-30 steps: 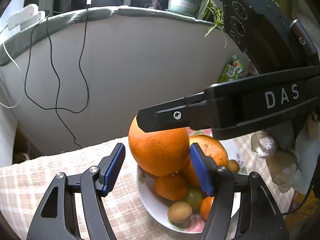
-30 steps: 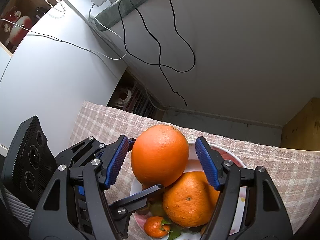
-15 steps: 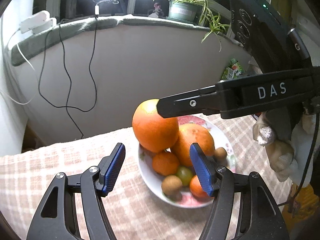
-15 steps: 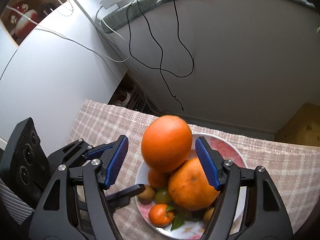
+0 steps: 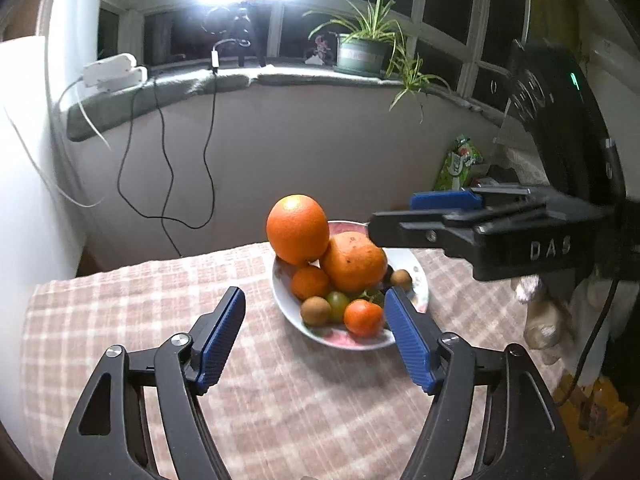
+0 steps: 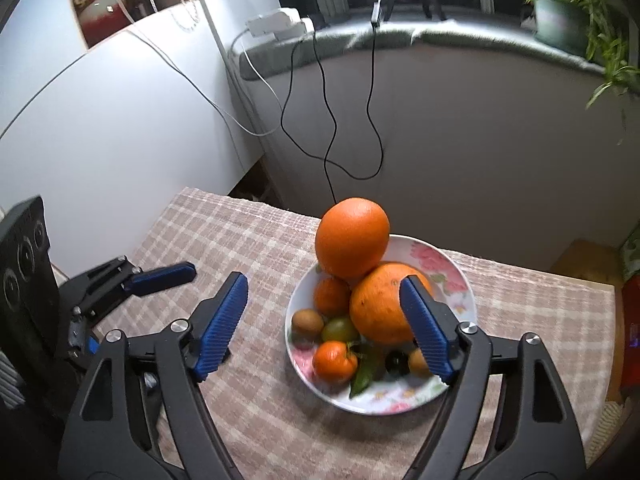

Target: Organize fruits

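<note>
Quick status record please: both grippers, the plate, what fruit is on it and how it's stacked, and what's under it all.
left gripper: jaws opening, nothing between them
right gripper: jaws opening, nothing between them
plate: white with pink flowers, on the checked tablecloth
top orange: perched on the pile, leaning against the second big orange
small fruit: two tangerines, a green grape, brown kiwi-like fruit, a leaf
fruit off the plate: none visible
</note>
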The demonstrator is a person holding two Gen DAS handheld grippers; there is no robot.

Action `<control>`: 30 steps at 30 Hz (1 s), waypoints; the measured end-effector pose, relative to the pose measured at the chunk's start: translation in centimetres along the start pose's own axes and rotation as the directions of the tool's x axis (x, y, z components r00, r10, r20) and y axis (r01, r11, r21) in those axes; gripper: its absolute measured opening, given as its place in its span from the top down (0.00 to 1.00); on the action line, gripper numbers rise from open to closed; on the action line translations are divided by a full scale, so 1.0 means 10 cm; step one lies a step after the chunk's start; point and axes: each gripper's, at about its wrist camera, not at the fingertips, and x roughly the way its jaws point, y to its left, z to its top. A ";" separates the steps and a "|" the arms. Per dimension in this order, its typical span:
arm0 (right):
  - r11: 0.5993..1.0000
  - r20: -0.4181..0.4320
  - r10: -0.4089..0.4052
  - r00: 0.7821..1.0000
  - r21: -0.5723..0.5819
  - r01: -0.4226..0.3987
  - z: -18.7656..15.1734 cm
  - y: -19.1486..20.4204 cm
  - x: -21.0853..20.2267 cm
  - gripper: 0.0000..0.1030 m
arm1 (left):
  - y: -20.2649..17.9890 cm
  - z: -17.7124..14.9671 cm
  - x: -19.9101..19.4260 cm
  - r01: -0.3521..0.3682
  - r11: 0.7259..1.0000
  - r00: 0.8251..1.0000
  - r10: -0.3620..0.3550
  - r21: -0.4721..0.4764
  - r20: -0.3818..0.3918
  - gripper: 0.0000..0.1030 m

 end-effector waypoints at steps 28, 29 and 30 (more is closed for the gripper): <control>0.949 0.194 -0.303 0.933 -0.033 0.315 -1.37 0.46 -0.85 0.00 | -0.24 -0.64 -0.81 -0.196 0.978 0.976 0.201 -0.067 0.082 0.20; 0.952 0.193 -0.293 0.936 -0.034 0.305 -1.37 0.47 -0.85 0.00 | -0.25 -0.64 -0.82 -0.197 0.978 0.976 0.202 -0.066 0.083 0.20; 0.953 0.193 -0.289 0.938 -0.035 0.301 -1.37 0.48 -0.86 0.00 | -0.25 -0.63 -0.83 -0.197 0.978 0.976 0.202 -0.064 0.087 0.20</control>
